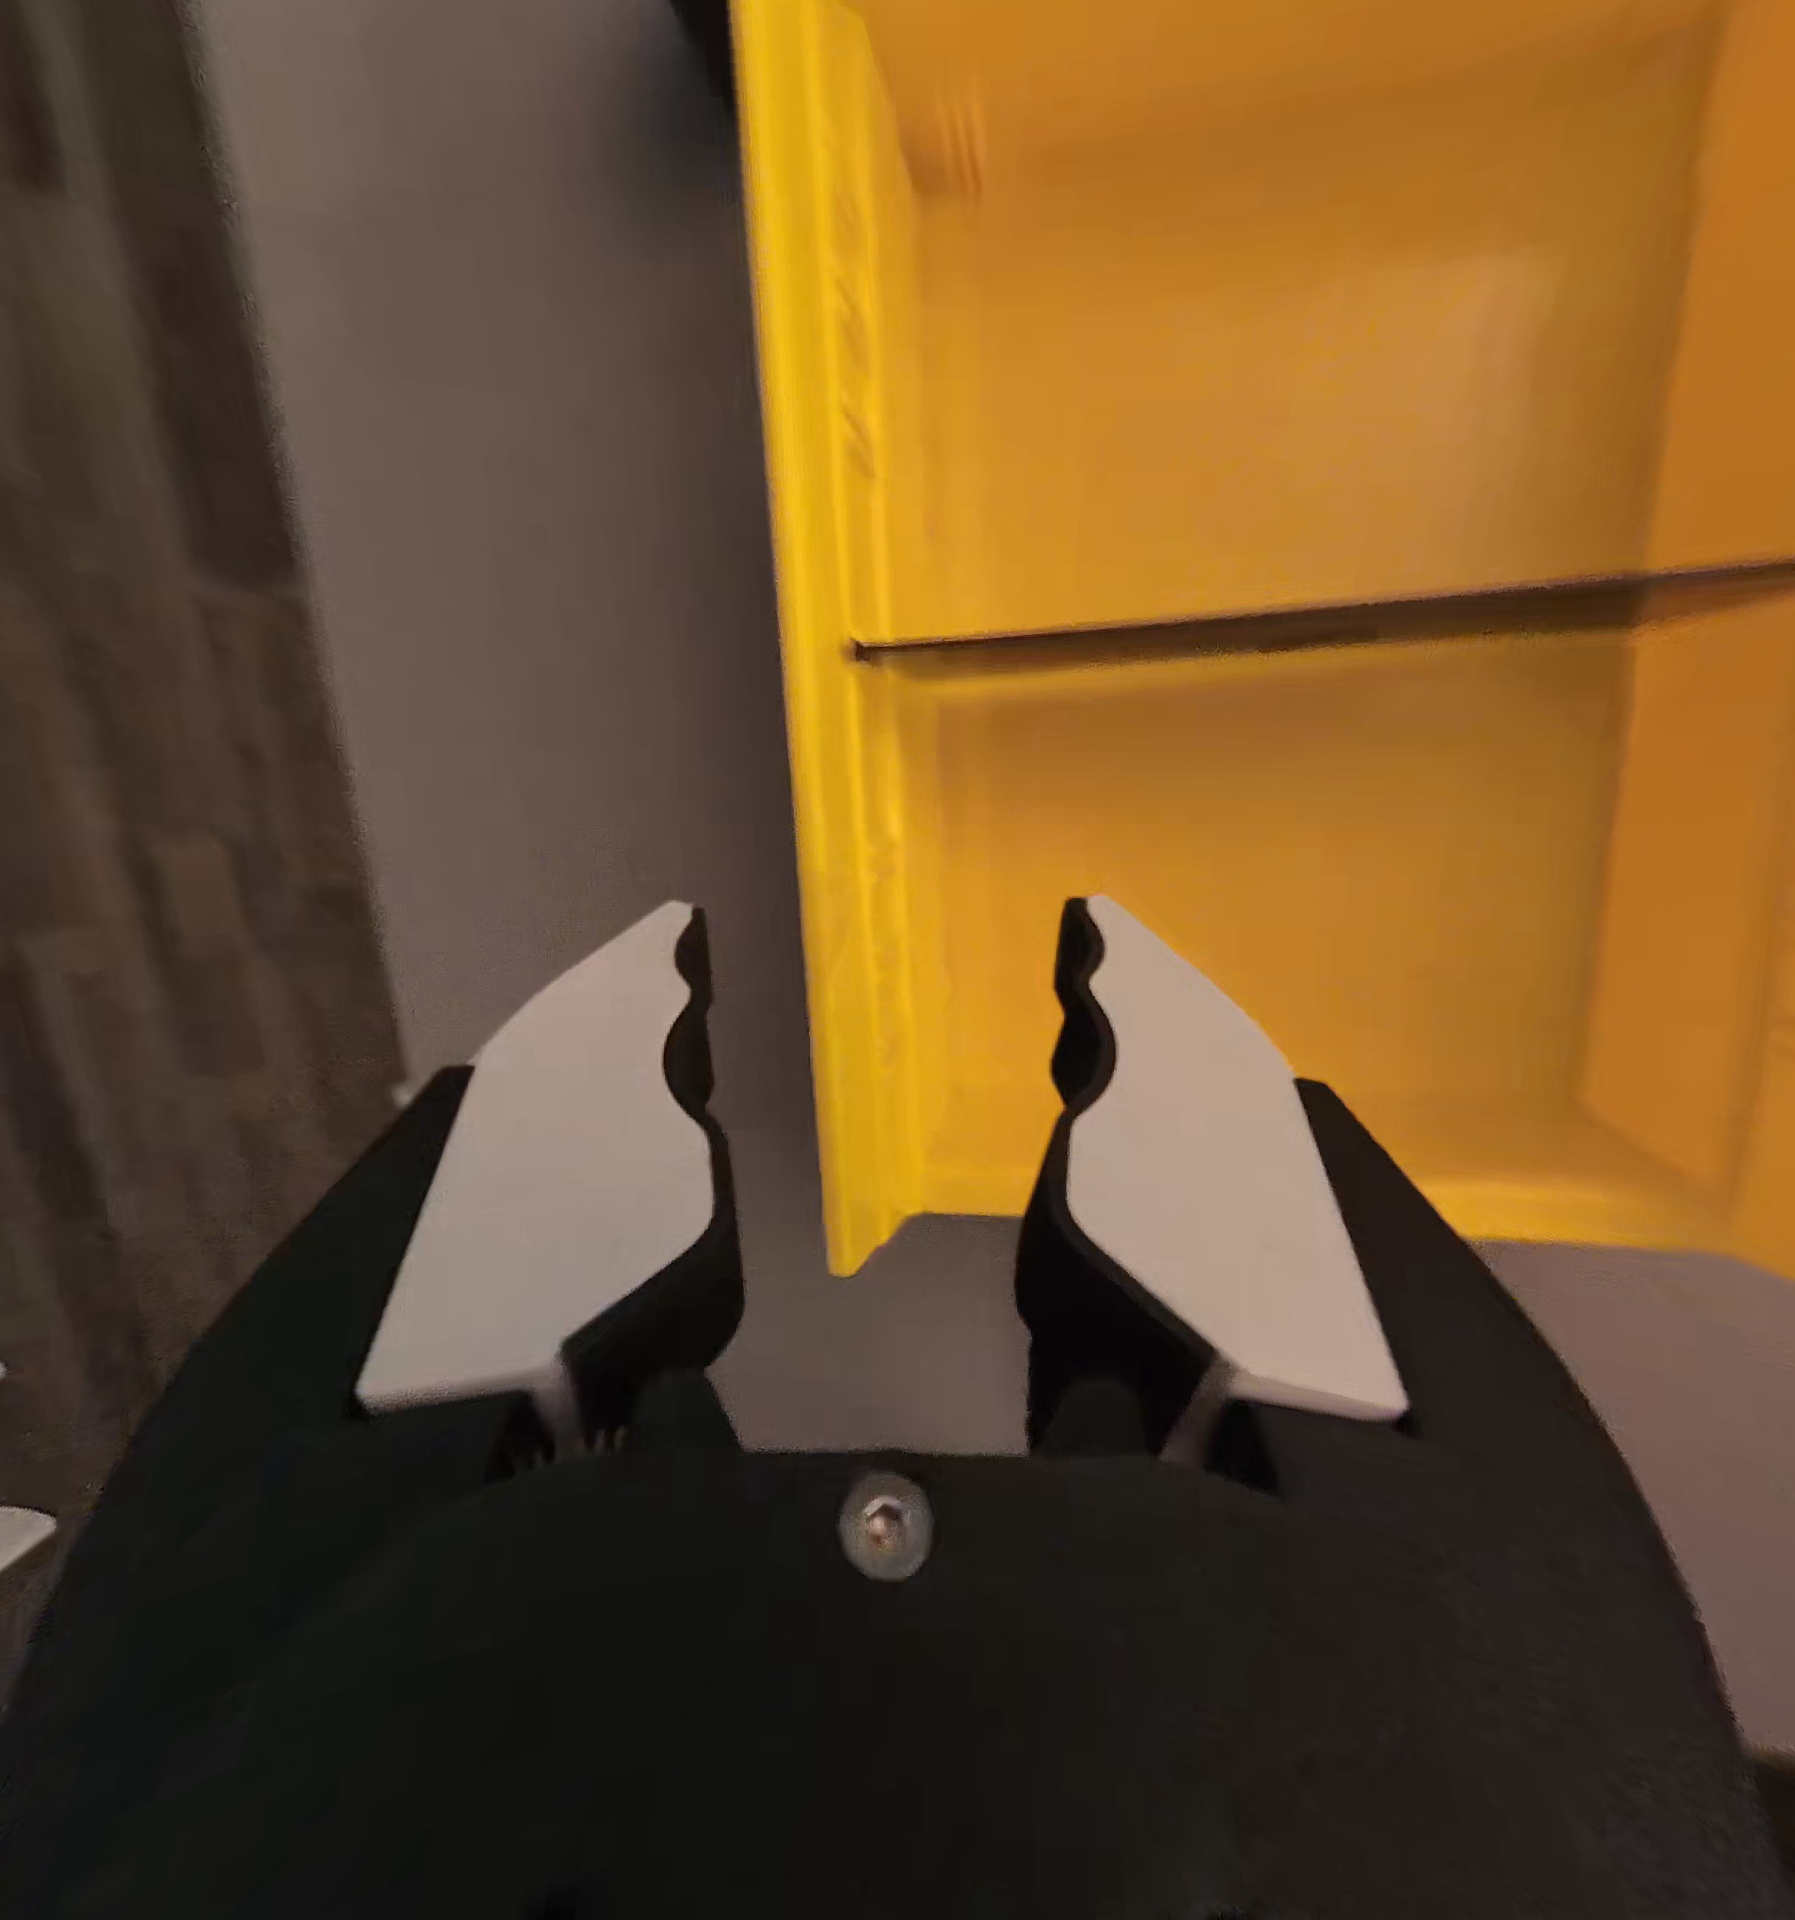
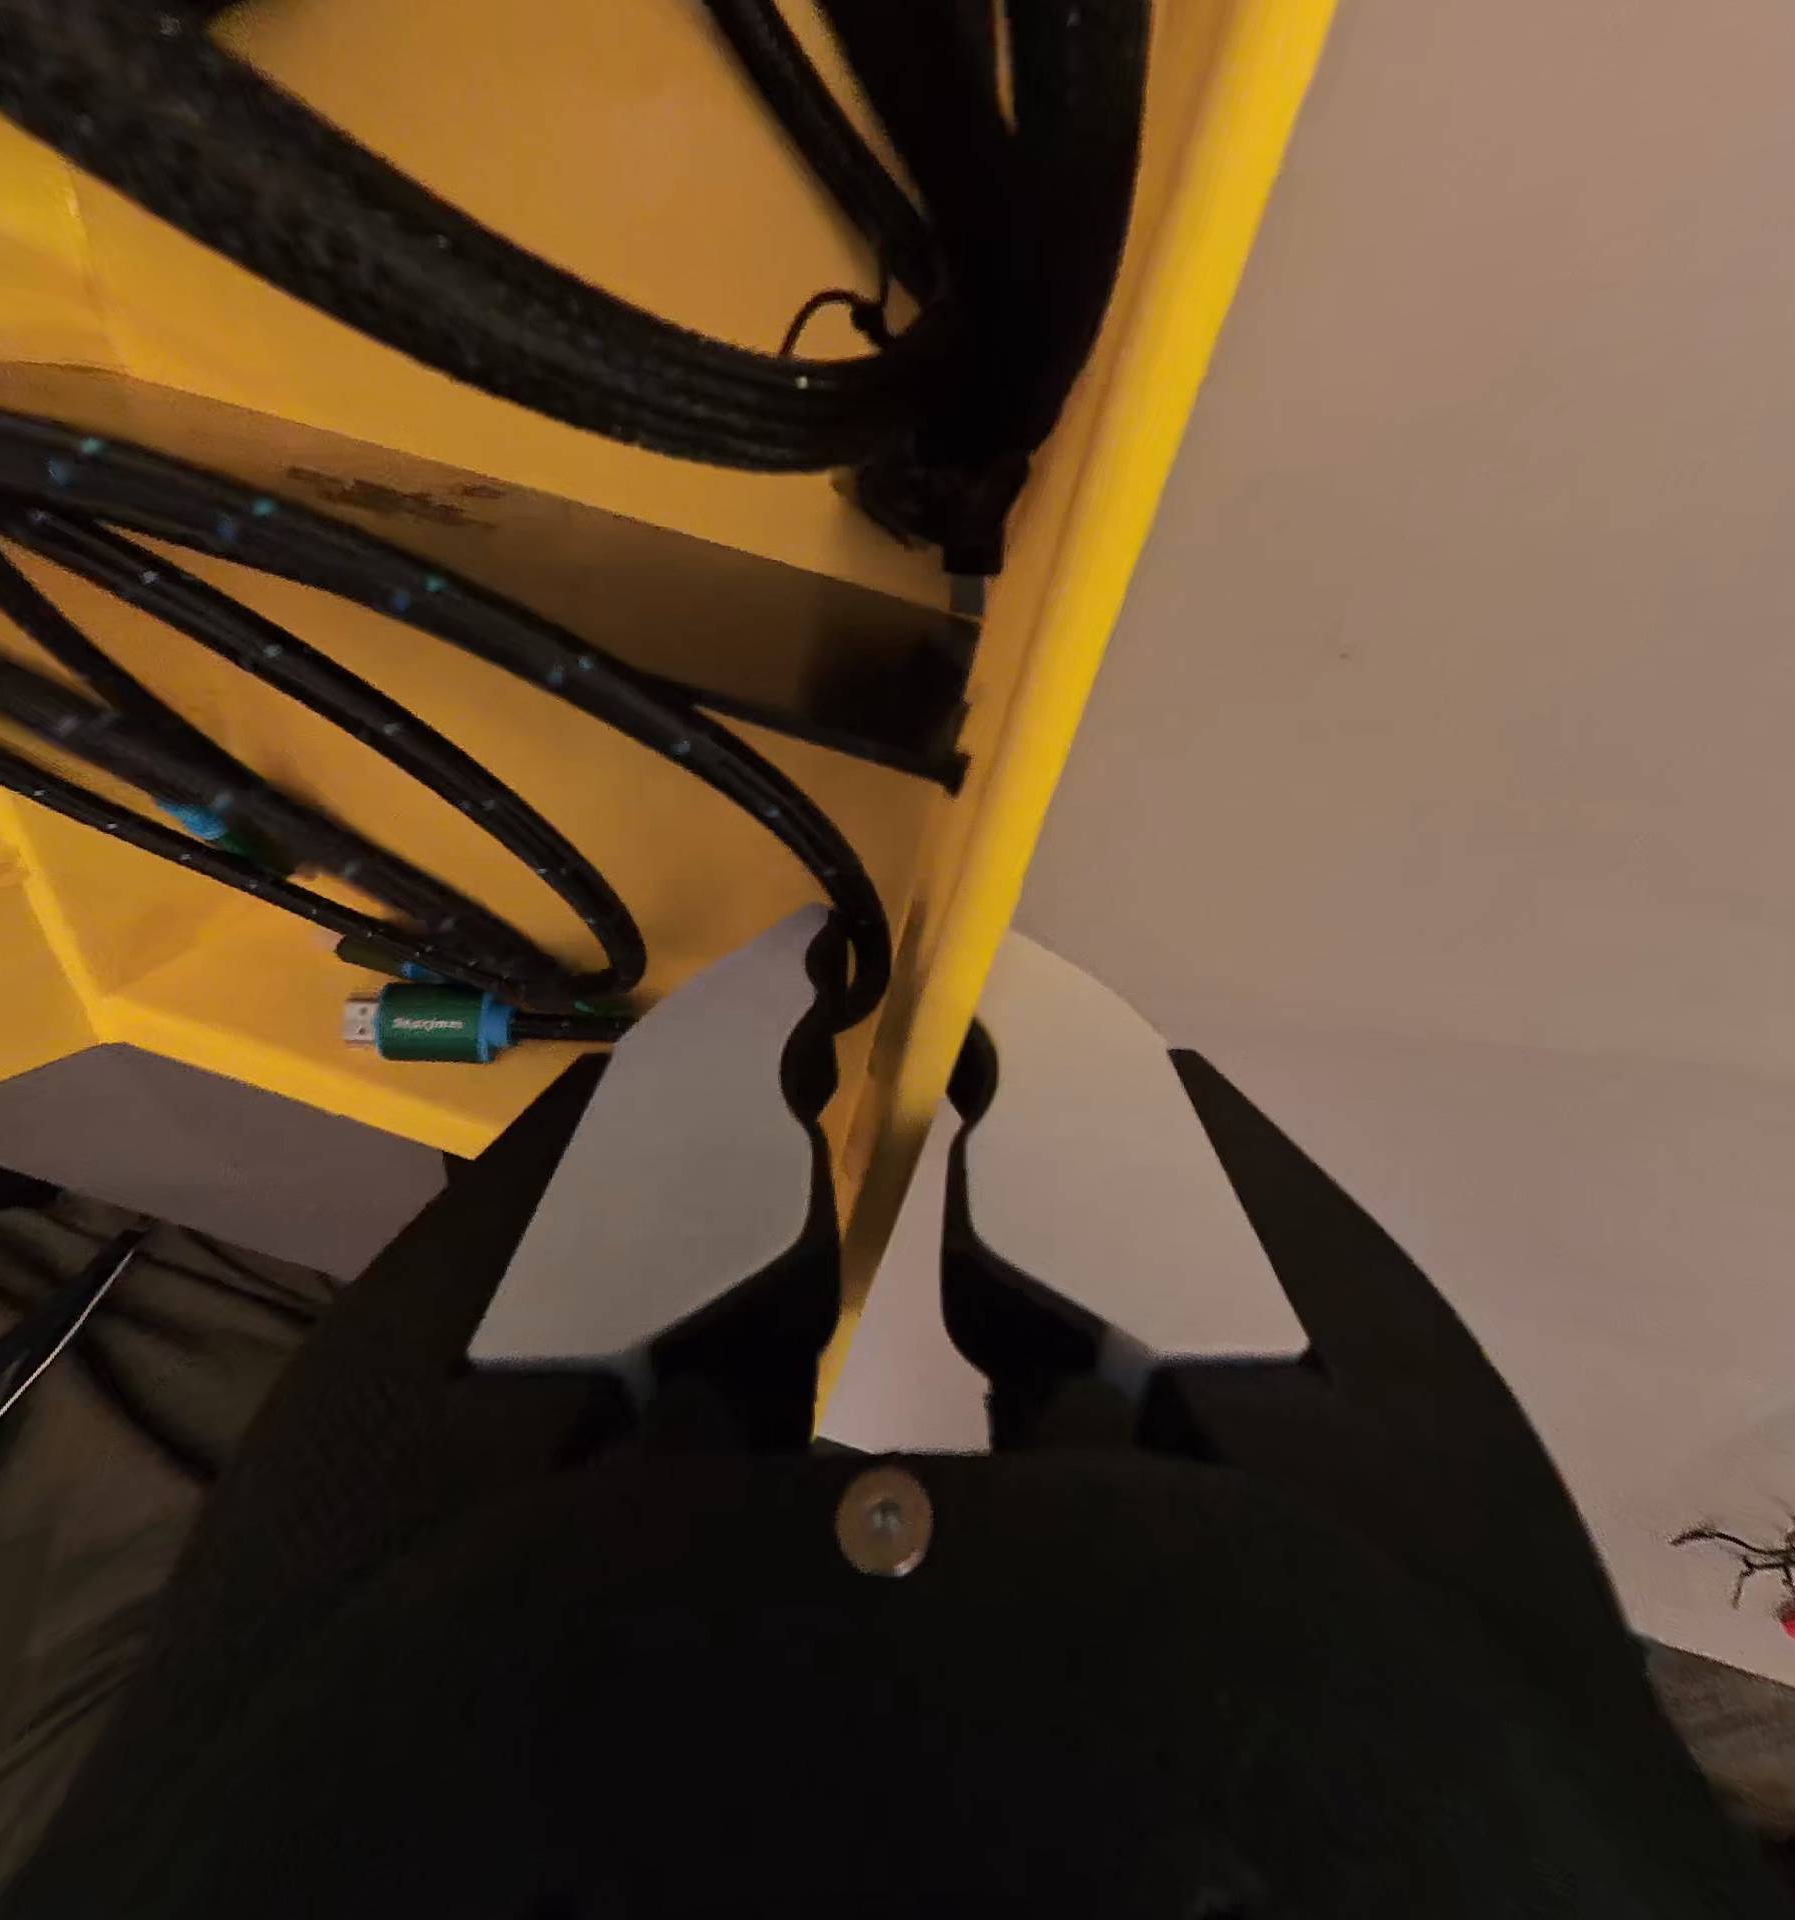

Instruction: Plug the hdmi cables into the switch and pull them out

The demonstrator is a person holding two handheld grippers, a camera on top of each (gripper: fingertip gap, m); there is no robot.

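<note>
A grey counter [image 1: 976, 1340] under a plain wall carries a yellow bin [image 1: 851, 727], split by a thin dark shelf [image 1: 1288, 613]. The left gripper [image 1: 885, 914] hovers with its fingers apart and empty, level with the bin's left wall; both compartments seen from here look empty. In the right wrist view the right gripper [image 2: 898, 971] straddles the bin's right wall [image 2: 1059, 727], one finger inside, one outside, fingers apart; whether they already press the wall I cannot tell.

On this side the lower compartment holds loops of braided black cables [image 2: 436, 748], touching and overlapping, with a green-and-blue plug [image 2: 436, 1023] lying loose on the floor near the inner finger. A thicker black bundle [image 2: 560, 312] hangs in the upper compartment. The dark box [image 2: 768, 644] against the wall is likely the switch; its ports are not visible.

The step looks like steadying the bin or reaching for a plug. To do it well, free the fingers from the wall, avoid the cable loop beside the inner finger, and grip the plug by its hard shell, not the braid
</note>
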